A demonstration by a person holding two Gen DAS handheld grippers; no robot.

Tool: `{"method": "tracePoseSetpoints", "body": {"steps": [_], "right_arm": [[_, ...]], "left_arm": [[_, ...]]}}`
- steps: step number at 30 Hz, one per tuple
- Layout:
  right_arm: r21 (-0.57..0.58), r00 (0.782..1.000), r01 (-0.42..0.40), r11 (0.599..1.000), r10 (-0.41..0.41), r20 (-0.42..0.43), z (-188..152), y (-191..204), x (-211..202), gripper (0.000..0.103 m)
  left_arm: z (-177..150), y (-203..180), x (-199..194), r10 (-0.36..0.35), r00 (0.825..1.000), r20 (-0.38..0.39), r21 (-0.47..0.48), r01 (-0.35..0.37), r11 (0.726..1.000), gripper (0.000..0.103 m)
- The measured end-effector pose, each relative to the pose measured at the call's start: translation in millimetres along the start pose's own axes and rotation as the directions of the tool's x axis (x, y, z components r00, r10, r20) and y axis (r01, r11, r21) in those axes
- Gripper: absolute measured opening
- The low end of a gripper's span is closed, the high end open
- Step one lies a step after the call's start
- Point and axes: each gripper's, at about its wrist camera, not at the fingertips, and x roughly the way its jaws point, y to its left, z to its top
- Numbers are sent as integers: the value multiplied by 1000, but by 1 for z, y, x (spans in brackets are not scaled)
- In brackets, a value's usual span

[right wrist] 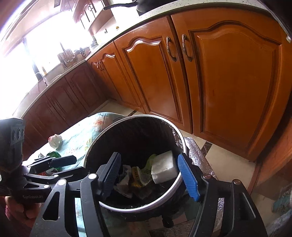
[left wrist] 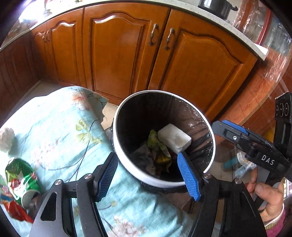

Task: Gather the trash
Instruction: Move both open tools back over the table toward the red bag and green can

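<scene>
A white-rimmed trash bin (left wrist: 118, 145) with a black liner stands beside the cloth-covered table (left wrist: 54, 127). Inside lie a white foam block (left wrist: 174, 137), green wrappers (left wrist: 155, 144) and crumpled paper. In the right wrist view the bin (right wrist: 180, 145) holds the same foam block (right wrist: 163, 167). My left gripper (left wrist: 147, 173) is open and empty over the bin's near rim. My right gripper (right wrist: 148, 173) is open and empty above the bin's mouth; it also shows in the left wrist view (left wrist: 237, 134). A crushed green can (left wrist: 20, 178) and a crumpled paper ball (left wrist: 6, 138) lie on the table.
Wooden kitchen cabinets (left wrist: 127, 54) stand behind the bin under a pale countertop (left wrist: 228, 27) with a black pot (left wrist: 215, 7). The paper ball (right wrist: 54, 140) also shows in the right wrist view. A red wrapper (left wrist: 14, 209) lies by the can. Tiled floor (right wrist: 228, 156) runs right of the bin.
</scene>
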Motion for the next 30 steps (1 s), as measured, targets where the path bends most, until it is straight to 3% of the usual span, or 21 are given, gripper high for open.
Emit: {"method": "tracePoseSetpoints", "body": {"steps": [2, 5, 19, 30], "right_arm": [[16, 1000, -17, 1000, 16, 18, -5, 3, -5, 84], [23, 998, -47, 999, 46, 34, -13, 13, -10, 91], [-10, 984, -176, 984, 176, 38, -57, 82, -23, 93], [-83, 968, -248, 965, 243, -64, -81, 142, 0, 93]], "left_arm": [[-7, 7, -6, 0, 1000, 18, -21, 0, 1000, 68], [-28, 15, -22, 10, 999, 43, -54, -7, 999, 68], [-111, 72, -100, 104, 991, 81, -226, -84, 970, 68], [-152, 114, -152, 178, 978, 106, -342, -132, 930, 68]]}}
